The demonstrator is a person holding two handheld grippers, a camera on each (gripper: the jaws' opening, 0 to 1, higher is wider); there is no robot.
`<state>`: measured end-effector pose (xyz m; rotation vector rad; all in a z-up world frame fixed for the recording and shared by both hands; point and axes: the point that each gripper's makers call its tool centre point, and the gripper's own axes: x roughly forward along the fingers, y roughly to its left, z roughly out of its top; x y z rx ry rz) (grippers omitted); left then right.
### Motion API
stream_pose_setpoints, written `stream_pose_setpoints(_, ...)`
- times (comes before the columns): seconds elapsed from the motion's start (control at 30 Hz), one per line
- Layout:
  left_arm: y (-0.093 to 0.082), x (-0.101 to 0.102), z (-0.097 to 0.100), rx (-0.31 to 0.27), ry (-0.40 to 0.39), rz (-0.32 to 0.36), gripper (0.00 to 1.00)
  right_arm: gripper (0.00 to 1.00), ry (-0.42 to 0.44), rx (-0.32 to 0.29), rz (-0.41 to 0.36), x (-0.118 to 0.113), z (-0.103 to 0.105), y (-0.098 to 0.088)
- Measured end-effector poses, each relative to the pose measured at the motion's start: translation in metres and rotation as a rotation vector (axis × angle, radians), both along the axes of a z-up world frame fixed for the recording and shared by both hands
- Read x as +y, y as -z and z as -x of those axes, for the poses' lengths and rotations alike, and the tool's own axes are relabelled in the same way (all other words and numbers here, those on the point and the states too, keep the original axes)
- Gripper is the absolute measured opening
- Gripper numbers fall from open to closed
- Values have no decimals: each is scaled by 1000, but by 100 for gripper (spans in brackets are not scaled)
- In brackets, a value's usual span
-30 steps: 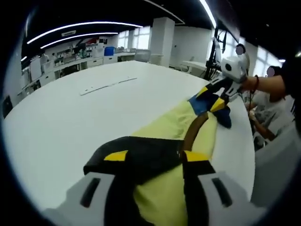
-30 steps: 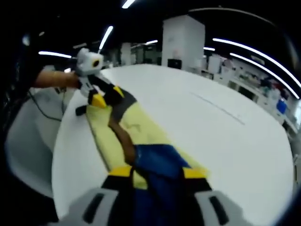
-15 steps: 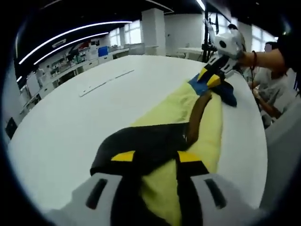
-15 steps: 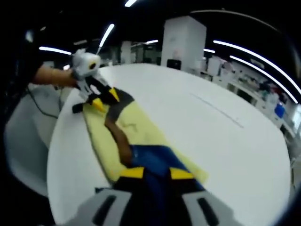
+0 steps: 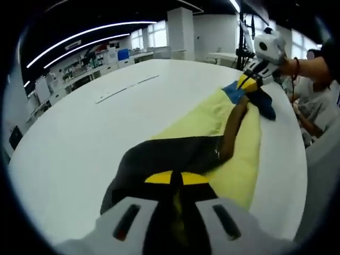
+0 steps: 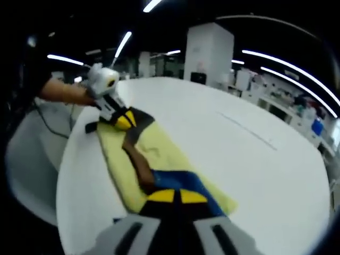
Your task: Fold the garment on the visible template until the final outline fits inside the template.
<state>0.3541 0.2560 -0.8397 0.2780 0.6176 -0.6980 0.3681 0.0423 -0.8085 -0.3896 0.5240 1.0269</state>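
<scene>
Left gripper view: rides low over the left gripper (image 5: 177,183), at one end of the garment (image 5: 228,122), looking along it toward the right gripper (image 5: 254,74).
Right gripper view: rides over the right gripper (image 6: 177,197), at the opposite end, facing back toward the left gripper (image 6: 119,118).
Shared: the garment's length, the white table (image 6: 255,159), each opposing gripper.

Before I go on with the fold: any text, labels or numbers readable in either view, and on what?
None can be read in either view.
Garment: yellow, black, blue and brown panels, no lettering visible.
White table: a thin line marking, no words.
Background shelves and equipment: too small and blurred to tell.
</scene>
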Motion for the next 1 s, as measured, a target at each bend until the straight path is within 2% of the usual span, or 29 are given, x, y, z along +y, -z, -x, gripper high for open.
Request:
stream_pose_setpoints(0.17,-9,2,1,-11,-7,17,0,0,20,2,-43,1,-1,-10)
stream_pose_setpoints(0.4,-40,-1,6,-38,29,42,0,0,40,0,-137,4,-4,-33)
stream_pose_setpoints(0.53,-63,1,1,-61,4,143,0,0,48,1,-163,6,-6,-42)
stream_pose_setpoints(0.57,-77,-9,0,-68,0,164,0,0,61,6,-190,7,-8,-48)
stream_pose_setpoints(0.67,-86,-8,-3,-73,-25,232,0,0,68,-3,-228,10,-12,-62)
stream_pose_setpoints(0.8,-102,-2,-9,-91,-52,267,0,0,69,-20,-238,12,-18,-76)
stream_pose_setpoints(0.87,-112,-3,-13,-113,-63,278,0,0,75,-19,-238,11,-22,-79)
stream_pose_setpoints(0.93,-117,5,-23,-127,-72,295,0,0,79,-19,-224,11,-27,-81)
stream_pose_setpoints(1.0,-126,-2,-26,-141,-76,315,0,0,77,-46,-199,11,-32,-83)
